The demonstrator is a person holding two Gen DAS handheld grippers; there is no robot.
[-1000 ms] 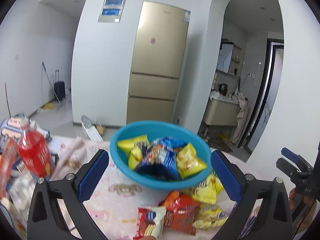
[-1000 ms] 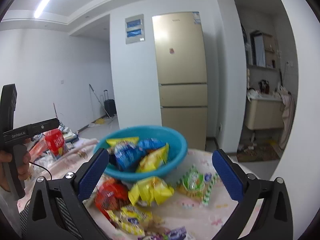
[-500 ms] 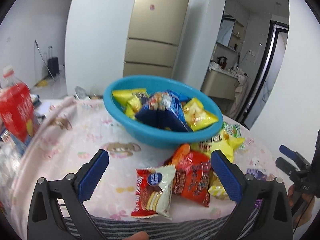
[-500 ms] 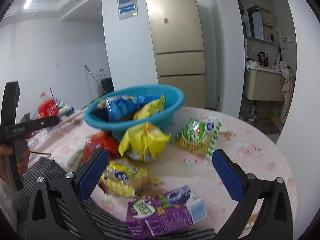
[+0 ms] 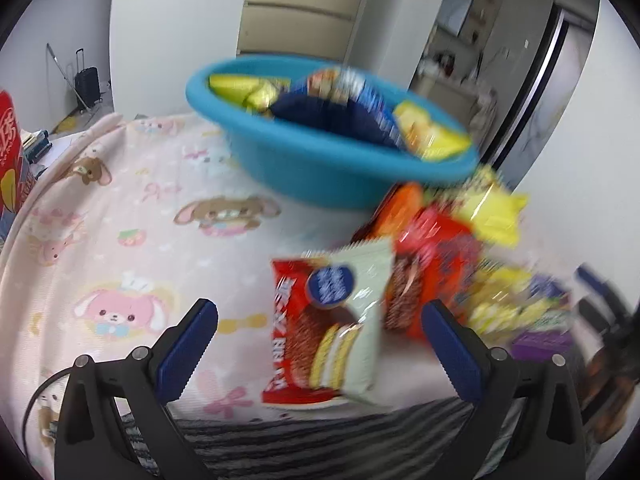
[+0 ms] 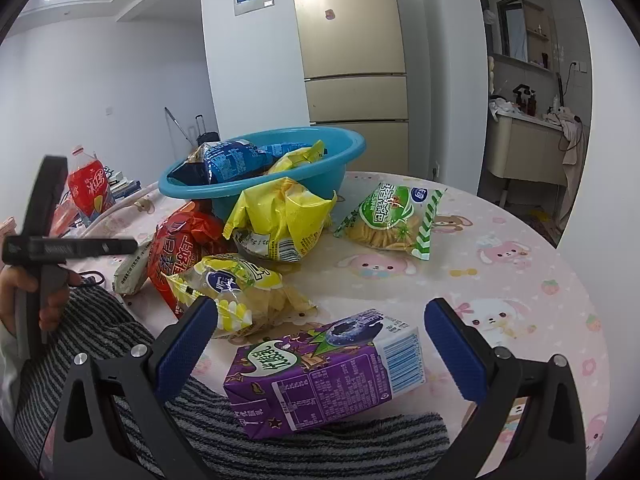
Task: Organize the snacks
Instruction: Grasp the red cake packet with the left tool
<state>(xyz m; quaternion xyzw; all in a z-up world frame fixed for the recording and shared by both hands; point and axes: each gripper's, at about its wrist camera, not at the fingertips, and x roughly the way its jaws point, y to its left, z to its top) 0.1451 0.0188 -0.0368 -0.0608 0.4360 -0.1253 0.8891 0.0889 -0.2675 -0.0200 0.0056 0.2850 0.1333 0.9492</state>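
Both grippers hang spread and empty: left gripper (image 5: pixel 320 330) straddles the red-and-white biscuit packet (image 5: pixel 326 330) lying lengthwise toward the blue basin (image 5: pixel 320 176), right gripper (image 6: pixel 320 330) brackets the purple carton (image 6: pixel 324 372) lying crosswise.

basin (image 6: pixel 340 148): smooth plastic | packets (image 6: pixel 280 216): glossy foil (crinkled) | tablecloth (image 6: pixel 500 248): matt printed cloth

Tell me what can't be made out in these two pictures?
- Left wrist view: motion blur smears the packets in the blue basin and the right-hand pile; their labels are unreadable.
- Left wrist view: the red bottle is cut off by the left edge.
- Right wrist view: the purple carton has its lower end hidden behind striped cloth.
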